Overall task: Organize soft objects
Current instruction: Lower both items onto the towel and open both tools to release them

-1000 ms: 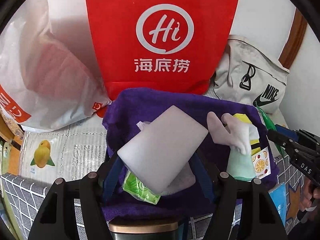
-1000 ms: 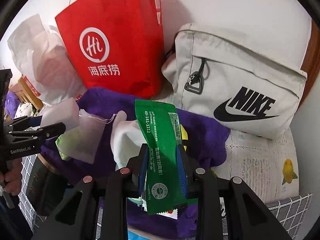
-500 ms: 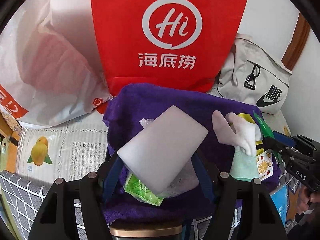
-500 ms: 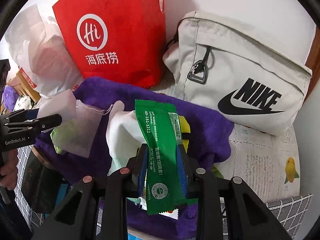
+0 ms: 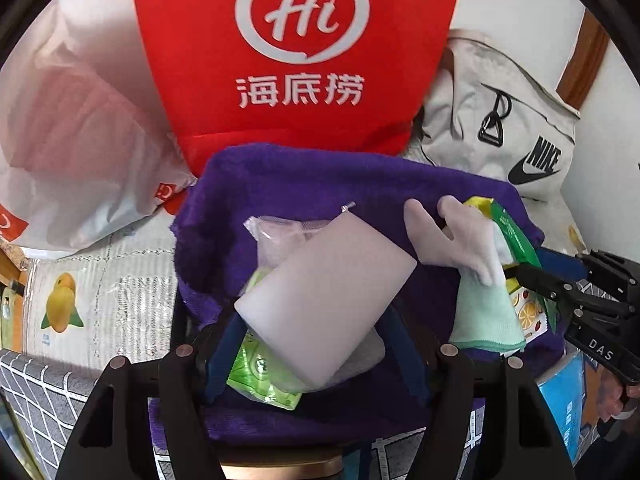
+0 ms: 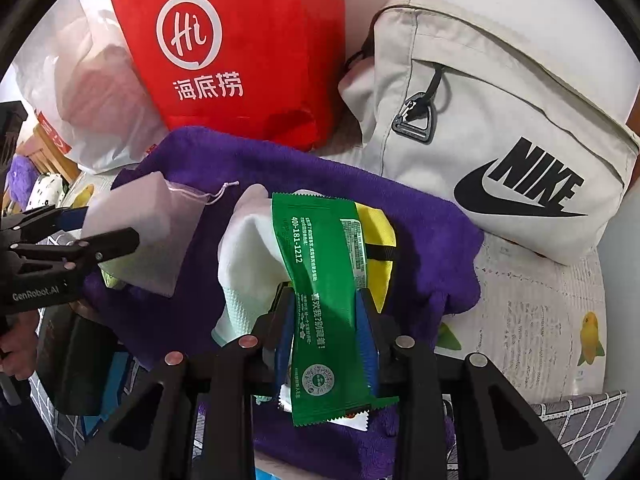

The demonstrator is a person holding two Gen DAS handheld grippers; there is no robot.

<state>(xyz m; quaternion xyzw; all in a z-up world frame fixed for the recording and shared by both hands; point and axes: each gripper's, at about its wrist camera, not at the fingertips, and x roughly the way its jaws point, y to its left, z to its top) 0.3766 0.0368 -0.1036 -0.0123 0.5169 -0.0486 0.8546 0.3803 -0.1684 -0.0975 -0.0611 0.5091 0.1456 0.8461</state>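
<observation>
Two tools loaded: my left tool [image 5: 316, 332] clamps the sponge [image 5: 324, 304] over the purple towel [image 5: 320, 184]; my right tool [image 6: 326, 320] is opening around the green packet [image 6: 320, 280]. Sponge light, squashy: grip mid-sides. Packet slick, likely slips.

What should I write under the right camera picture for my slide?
Right gripper easing open around a green packet above a purple towel.
</observation>
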